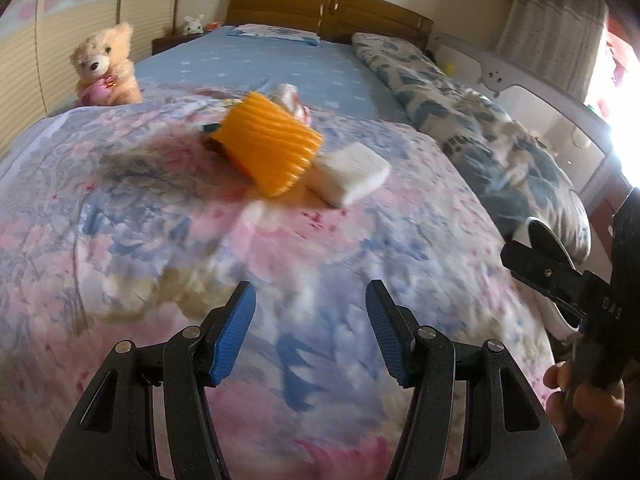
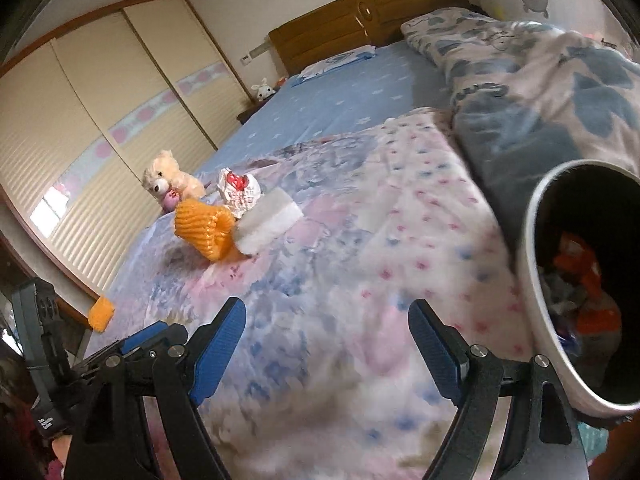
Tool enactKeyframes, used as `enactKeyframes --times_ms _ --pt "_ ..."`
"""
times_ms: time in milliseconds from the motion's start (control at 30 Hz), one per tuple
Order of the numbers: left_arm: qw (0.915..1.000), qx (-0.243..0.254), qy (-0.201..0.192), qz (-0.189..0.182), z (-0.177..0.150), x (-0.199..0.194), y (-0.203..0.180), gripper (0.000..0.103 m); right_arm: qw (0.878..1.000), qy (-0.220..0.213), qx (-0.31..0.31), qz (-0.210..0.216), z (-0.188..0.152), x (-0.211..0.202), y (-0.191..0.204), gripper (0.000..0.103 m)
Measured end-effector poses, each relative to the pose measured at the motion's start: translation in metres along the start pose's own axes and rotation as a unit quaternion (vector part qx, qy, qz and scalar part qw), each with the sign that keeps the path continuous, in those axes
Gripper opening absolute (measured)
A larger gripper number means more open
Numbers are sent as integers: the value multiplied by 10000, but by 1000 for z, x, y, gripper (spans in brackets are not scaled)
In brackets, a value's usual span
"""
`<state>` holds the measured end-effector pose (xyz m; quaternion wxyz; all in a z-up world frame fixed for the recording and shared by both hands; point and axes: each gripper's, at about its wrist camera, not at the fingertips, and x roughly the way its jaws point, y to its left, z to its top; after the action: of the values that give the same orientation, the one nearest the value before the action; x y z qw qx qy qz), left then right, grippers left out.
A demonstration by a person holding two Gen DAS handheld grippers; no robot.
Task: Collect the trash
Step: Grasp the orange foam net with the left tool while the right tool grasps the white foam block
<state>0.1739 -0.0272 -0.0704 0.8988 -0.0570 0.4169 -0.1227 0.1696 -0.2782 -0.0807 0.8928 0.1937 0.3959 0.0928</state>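
Note:
An orange ribbed foam sleeve (image 1: 270,144) lies on the floral quilt (image 1: 160,216) mid-bed, with a white foam block (image 1: 352,172) touching its right side and a crumpled red-and-white wrapper (image 1: 290,98) behind it. All three also show in the right wrist view: the sleeve (image 2: 204,226), the block (image 2: 268,222) and the wrapper (image 2: 238,190). My left gripper (image 1: 310,332) is open and empty, well short of them. My right gripper (image 2: 326,350) is open and empty. A white bin (image 2: 576,292) holding trash sits at its right.
A teddy bear (image 1: 106,66) sits at the bed's left edge. A rolled blue-patterned duvet (image 1: 460,116) lies along the right side. A wooden headboard (image 1: 320,12) stands at the back, wardrobe doors (image 2: 100,128) at the left. An orange piece (image 2: 100,314) lies by the bedside.

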Motion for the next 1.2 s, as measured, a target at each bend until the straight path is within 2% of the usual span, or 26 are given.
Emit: enactKeyframes --times_ms 133,467,700,733,767,800,833,900,1033,1133,1200 --pt "9998 -190 29 -6 16 9 15 58 9999 41 103 62 10 20 3 81" --pt "9976 -665 -139 -149 61 32 43 58 9980 318 351 410 38 76 11 60" --pt "9945 -885 -165 -540 82 54 54 58 9954 409 593 639 58 113 14 59" --pt "9938 -917 -168 -600 84 57 56 57 9950 428 616 654 60 118 15 59" --pt "9933 -929 -177 -671 85 60 56 48 9948 447 632 659 61 122 15 58" --pt "9930 -916 -163 -724 86 62 56 36 9944 496 655 668 62 128 15 54" --pt "9930 -897 -148 -758 86 64 56 32 9940 526 672 687 63 132 15 50" --pt "9935 -818 -166 -775 86 64 54 19 9933 601 666 733 63 139 16 29" --pt "9952 -637 -225 -709 81 54 49 14 9925 580 623 873 61 137 20 18" --pt "9955 -581 -241 -708 74 44 46 12 9914 545 703 958 58 126 18 3" --pt "9960 -521 -231 -693 70 37 43 12 9914 488 718 975 55 117 17 0"
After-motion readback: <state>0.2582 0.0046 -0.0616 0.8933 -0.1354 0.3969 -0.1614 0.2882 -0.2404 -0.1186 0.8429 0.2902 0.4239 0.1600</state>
